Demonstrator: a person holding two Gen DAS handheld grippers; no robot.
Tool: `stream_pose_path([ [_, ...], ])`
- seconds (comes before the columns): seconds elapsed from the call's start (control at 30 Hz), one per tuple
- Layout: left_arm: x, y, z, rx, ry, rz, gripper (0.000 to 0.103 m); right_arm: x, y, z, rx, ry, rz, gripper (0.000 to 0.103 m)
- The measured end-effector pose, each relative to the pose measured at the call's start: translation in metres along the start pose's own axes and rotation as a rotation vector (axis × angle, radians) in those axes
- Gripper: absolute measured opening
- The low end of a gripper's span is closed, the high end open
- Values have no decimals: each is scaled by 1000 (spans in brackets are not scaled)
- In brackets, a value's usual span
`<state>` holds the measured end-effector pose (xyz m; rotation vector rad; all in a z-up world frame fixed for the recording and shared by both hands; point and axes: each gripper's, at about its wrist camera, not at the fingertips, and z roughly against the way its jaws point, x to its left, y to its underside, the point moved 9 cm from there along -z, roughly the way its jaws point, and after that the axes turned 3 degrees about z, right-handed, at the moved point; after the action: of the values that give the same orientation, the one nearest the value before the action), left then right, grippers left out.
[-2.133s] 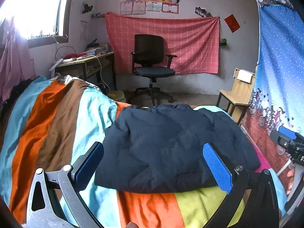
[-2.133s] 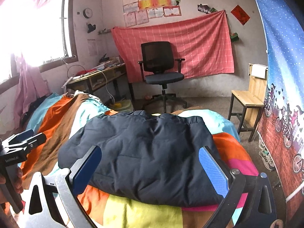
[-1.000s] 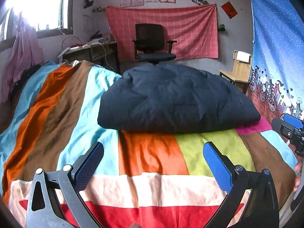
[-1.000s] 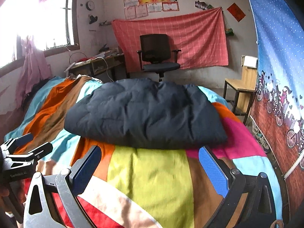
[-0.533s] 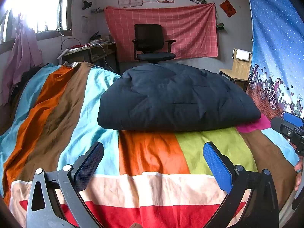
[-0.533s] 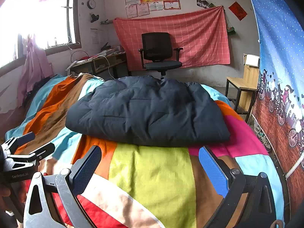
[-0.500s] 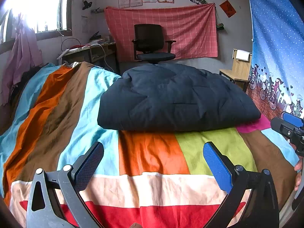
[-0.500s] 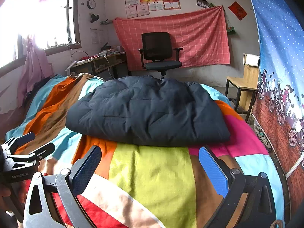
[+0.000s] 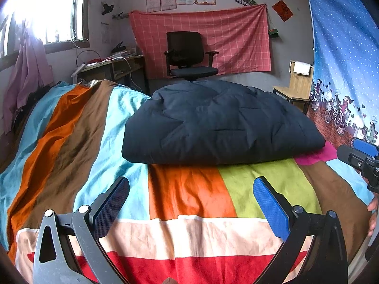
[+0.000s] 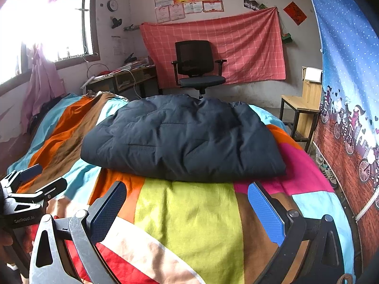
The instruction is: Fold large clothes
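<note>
Both grippers are spread wide with nothing between the pads: left gripper (image 9: 191,203) and right gripper (image 10: 187,207) each hover low over the striped bedspread (image 9: 189,189), apart from the garment. Dark navy quilted jacket (image 9: 220,125) lies folded into a thick, puffy bundle on the bedspread, at 12 o'clock from both cameras, folded near edge facing the grippers. In the left wrist view that edge sits across the orange and green stripes, with a strip of bare bedspread between it and the blue fingertips (image 9: 270,201). In the right wrist view the jacket (image 10: 184,139) sits slightly toward 11 o'clock, its near edge just beyond the fingertips (image 10: 264,210), over green and pink patches. Right gripper also shows at 3 o'clock in the left view (image 9: 360,156), left gripper at 9 o'clock in the right view (image 10: 30,189); the gap between fingers is hard to judge from those side angles. Behind the bed at 12 o'clock: black office chair (image 9: 189,56) in front of a red checked cloth (image 9: 201,40) on the wall. Wooden chair (image 10: 300,104) at 2 o'clock, blue patterned curtain (image 10: 343,71) at 3 o'clock, desk (image 10: 123,78) under the window (image 10: 47,23) at 10 o'clock
</note>
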<state>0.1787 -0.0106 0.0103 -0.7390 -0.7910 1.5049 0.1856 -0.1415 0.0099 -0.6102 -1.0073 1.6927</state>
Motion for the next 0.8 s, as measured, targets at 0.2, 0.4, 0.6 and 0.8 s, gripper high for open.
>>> stream_pose_path([
  [0.2,1,0,0,-5,3,0,102,0,1,2,-4,0,-4,103],
  [0.4,2,-1,1,-7,1,-1,102,0,0,2,-4,1,-3,103],
  [0.6,1,-1,1,-8,-1,1,102,0,0,1,-3,1,-5,103],
  [0.8,1,-1,1,-10,-1,0,102,1,0,2,-3,1,-5,103],
])
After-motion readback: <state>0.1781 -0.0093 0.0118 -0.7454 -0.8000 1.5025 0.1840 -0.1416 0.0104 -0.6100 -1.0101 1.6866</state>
